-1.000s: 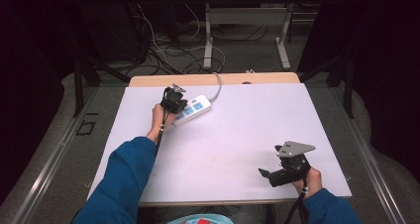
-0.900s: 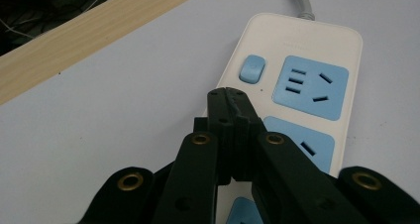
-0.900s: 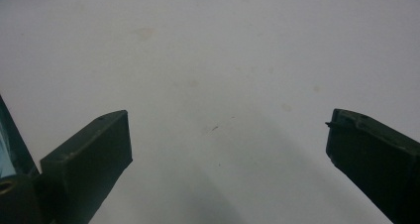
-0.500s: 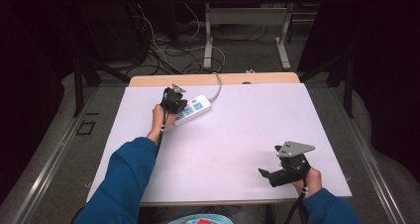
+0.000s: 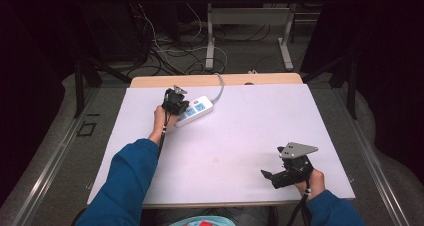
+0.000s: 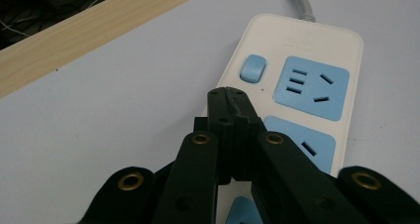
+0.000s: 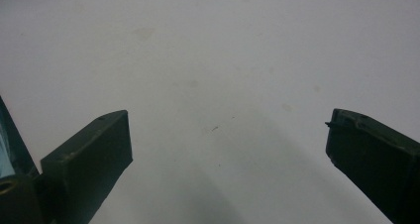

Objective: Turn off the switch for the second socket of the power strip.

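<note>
Power strip (image 5: 195, 109) on table (image 5: 240, 136) far left, cord (image 5: 219, 84) trailing behind

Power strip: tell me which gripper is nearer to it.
Left. The left gripper, jaws shut, hangs right over the power strip near its switch; the right gripper sits open far off at the table's near right corner.

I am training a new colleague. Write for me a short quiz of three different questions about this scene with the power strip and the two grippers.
1. True or false: the left gripper has its jaws shut.
2. Which thing lies under the left gripper's tips? A) power strip B) a cup C) a book
3. Fill in: the right gripper has its jaws ____ over the bare white table.

Key: 1 true; 2 A; 3 open.
</note>
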`<state>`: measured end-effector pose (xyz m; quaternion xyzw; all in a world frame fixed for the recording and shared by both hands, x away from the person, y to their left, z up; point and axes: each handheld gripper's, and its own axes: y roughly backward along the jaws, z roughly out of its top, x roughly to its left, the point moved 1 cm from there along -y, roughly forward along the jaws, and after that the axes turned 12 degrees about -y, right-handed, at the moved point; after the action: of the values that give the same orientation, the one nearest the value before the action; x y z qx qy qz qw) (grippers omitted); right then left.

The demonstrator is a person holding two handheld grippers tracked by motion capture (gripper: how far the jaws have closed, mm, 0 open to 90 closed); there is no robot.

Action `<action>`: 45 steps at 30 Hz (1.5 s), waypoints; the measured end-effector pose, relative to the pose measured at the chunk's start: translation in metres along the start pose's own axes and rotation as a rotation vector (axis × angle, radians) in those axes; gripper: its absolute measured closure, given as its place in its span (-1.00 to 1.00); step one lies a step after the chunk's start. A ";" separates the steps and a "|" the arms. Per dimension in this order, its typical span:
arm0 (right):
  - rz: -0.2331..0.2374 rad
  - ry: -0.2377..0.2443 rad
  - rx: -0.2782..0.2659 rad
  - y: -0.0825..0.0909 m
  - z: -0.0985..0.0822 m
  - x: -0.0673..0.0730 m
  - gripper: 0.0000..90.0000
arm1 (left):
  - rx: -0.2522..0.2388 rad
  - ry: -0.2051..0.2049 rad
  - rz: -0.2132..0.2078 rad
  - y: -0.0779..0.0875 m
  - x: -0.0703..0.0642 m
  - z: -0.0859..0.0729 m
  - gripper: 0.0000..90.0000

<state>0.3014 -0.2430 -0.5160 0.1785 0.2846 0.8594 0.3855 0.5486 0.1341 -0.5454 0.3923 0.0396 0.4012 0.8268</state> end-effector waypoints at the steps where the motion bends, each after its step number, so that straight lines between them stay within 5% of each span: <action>1: -0.001 -0.002 -0.014 -0.001 0.000 0.000 -0.92 | -0.001 -0.003 0.001 0.000 0.000 0.000 1.00; 45: 0.003 0.008 -0.007 -0.001 0.000 0.000 -0.92 | 0.019 -0.022 0.006 0.000 -0.003 0.003 1.00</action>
<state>0.3024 -0.2425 -0.5166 0.1740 0.2829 0.8617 0.3835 0.5476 0.1308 -0.5441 0.4045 0.0333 0.3990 0.8222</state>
